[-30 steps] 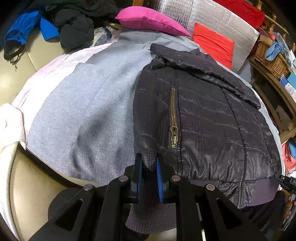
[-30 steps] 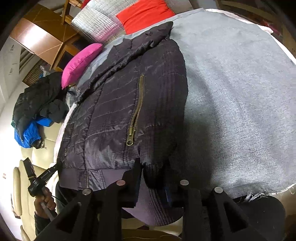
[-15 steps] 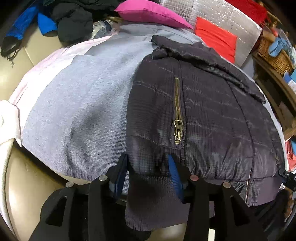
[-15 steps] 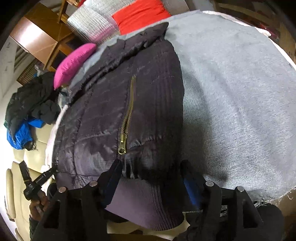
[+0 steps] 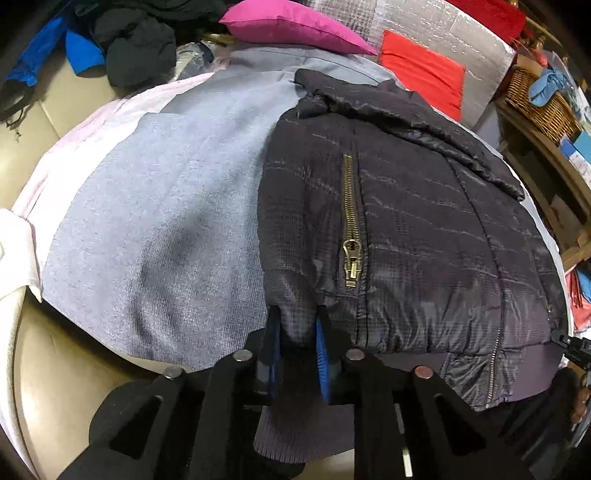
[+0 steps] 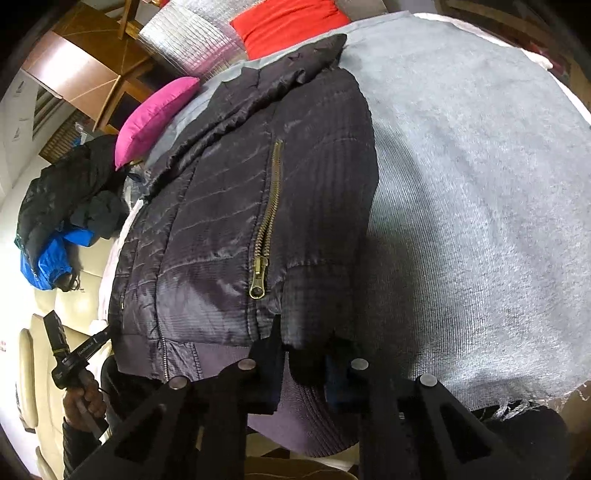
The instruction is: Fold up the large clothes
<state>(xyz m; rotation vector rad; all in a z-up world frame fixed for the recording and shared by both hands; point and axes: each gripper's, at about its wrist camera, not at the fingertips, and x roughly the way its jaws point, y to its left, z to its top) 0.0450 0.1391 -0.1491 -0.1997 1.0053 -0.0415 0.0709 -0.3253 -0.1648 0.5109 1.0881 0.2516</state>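
Note:
A black quilted jacket [image 5: 424, 229] with brass pocket zippers lies flat on a grey cloth [image 5: 159, 206], collar at the far end, ribbed hem toward me. It also shows in the right wrist view [image 6: 229, 221]. My left gripper [image 5: 297, 332] is shut on the folded-in sleeve by the jacket's near left corner. My right gripper [image 6: 304, 347] is shut on the sleeve by the near right corner. The sleeve cuffs hang below the fingers, partly hidden.
A pink pillow [image 5: 291, 26], a red cushion [image 5: 421, 74] and a silver quilted pad lie beyond the collar. Dark and blue clothes [image 5: 122, 40] are heaped at the far left on a cream sofa. A wicker basket [image 5: 543, 107] stands at the right.
Half a second ago both grippers stood open around the sleeves; now both have closed on the fabric again. The jacket has barely shifted.

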